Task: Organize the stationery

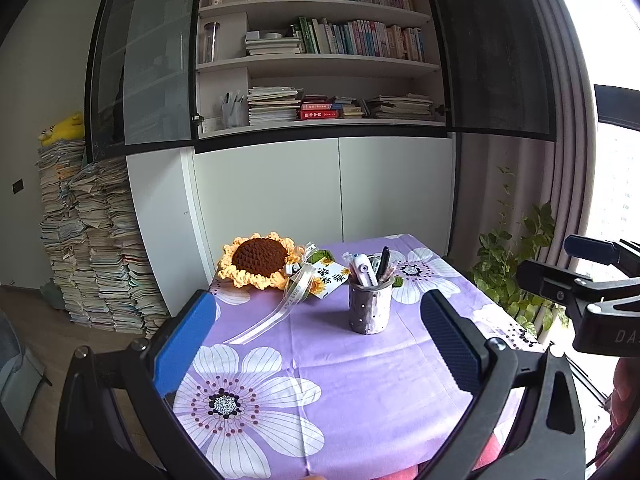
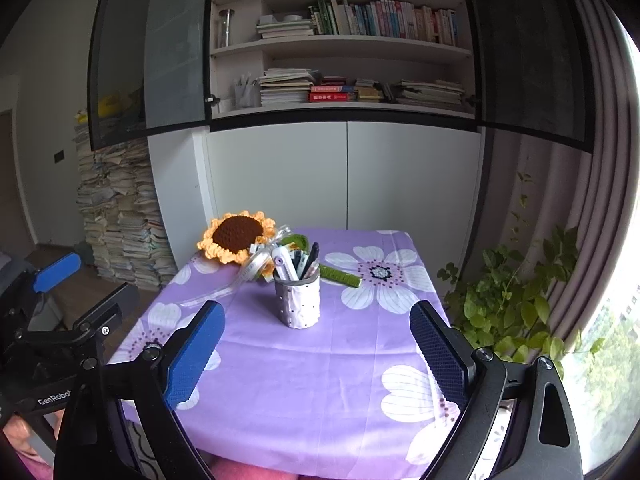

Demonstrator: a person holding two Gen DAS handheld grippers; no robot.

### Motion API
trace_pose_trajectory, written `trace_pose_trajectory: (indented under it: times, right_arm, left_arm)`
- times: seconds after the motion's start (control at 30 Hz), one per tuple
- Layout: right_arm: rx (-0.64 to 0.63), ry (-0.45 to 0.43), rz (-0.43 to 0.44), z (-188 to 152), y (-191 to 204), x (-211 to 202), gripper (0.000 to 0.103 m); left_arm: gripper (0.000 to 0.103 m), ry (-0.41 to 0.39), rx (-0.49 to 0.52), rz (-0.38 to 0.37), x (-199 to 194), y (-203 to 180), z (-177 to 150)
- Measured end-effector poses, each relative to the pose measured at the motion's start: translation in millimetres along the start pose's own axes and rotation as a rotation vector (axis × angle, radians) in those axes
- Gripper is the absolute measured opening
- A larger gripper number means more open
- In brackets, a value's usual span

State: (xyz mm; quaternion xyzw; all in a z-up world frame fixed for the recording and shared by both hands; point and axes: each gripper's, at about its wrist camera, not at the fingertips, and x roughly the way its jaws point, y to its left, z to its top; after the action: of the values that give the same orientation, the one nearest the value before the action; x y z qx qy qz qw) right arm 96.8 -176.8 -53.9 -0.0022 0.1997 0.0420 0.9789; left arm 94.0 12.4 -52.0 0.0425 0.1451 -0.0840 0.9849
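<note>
A grey dotted pen holder stands upright on the purple flowered tablecloth, with several pens and a white correction tape in it. It also shows in the right wrist view. My left gripper is open and empty, held above the table's near edge, well short of the holder. My right gripper is open and empty, also short of the holder. The right gripper's body shows at the right edge of the left wrist view. A green ruler lies behind the holder.
A crocheted sunflower with ribbon and a card lies at the table's far left. White cabinets and bookshelves stand behind. Stacked papers rise at the left, a leafy plant at the right.
</note>
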Motion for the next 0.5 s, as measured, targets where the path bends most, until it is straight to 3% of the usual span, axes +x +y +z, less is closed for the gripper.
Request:
trace_pose_trajectory:
  times: [0.5]
  right_arm:
    - [0.018, -0.077, -0.014, -7.5, 7.0, -49.4, 0.095]
  left_arm:
    - [0.102, -0.080, 0.024, -0.004, -50.5, -7.6, 13.2]
